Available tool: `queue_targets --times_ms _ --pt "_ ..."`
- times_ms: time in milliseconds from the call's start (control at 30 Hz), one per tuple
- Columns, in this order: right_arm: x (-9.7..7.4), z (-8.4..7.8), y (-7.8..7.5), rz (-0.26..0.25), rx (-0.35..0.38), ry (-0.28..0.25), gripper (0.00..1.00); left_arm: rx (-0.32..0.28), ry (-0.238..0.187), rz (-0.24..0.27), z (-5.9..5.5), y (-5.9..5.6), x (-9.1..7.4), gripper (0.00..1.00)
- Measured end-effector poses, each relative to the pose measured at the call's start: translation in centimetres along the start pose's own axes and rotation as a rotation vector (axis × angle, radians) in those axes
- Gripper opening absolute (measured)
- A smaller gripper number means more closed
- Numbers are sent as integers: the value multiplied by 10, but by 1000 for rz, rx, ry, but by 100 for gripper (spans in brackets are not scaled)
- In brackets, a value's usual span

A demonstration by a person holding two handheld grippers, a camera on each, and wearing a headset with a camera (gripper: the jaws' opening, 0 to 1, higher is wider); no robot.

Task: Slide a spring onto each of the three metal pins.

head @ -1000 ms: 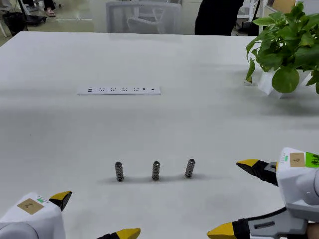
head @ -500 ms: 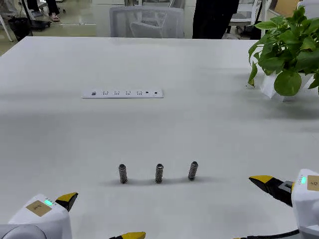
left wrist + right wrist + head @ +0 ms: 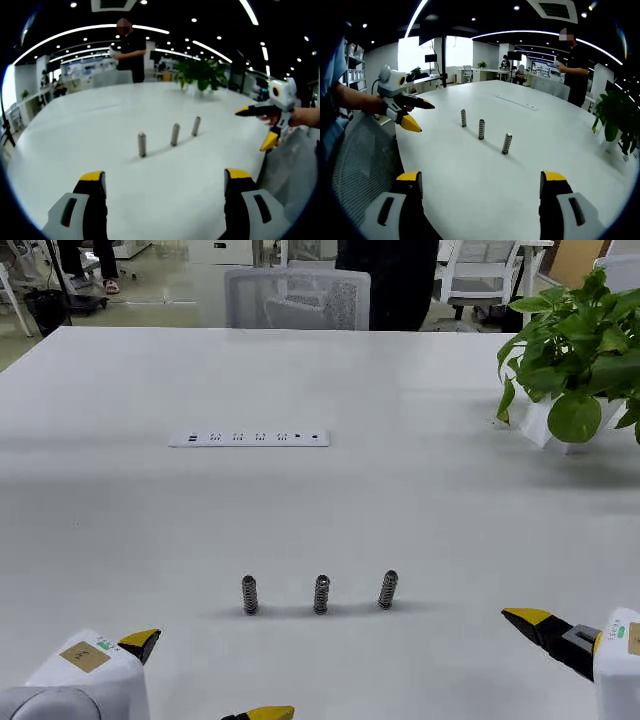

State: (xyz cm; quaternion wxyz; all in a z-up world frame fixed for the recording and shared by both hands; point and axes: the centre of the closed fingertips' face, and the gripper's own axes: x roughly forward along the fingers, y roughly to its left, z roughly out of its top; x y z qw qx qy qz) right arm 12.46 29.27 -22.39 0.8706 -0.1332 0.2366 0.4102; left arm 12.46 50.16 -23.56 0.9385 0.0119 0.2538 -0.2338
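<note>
Three short metal pins stand upright in a row on the white table [image 3: 120, 520], each with a coiled spring around it: left pin [image 3: 250, 595], middle pin [image 3: 321, 594], right pin [image 3: 388, 589]. In the left gripper view the pins [image 3: 175, 134] stand ahead of my left gripper [image 3: 167, 175], which is open and holds nothing. My right gripper [image 3: 480, 182] is also open with nothing in it, and the pins [image 3: 481, 129] lie well in front of it. Both grippers sit near the table's front edge, apart from the pins.
A white power strip [image 3: 248, 438] lies flat beyond the pins. A potted green plant [image 3: 575, 350] stands at the far right. A grey chair [image 3: 297, 298] and a standing person [image 3: 385, 280] are past the far edge.
The head camera has tilted up, shifting the scene down. My right gripper has drawn back to the right and toward me. The pins have not moved.
</note>
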Motion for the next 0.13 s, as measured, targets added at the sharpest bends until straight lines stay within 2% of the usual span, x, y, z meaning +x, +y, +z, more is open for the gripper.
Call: queue_targets --times_ms 133 --pt "1 0 1 1 6 -4 99 -7 -7 6 2 2 0 100"
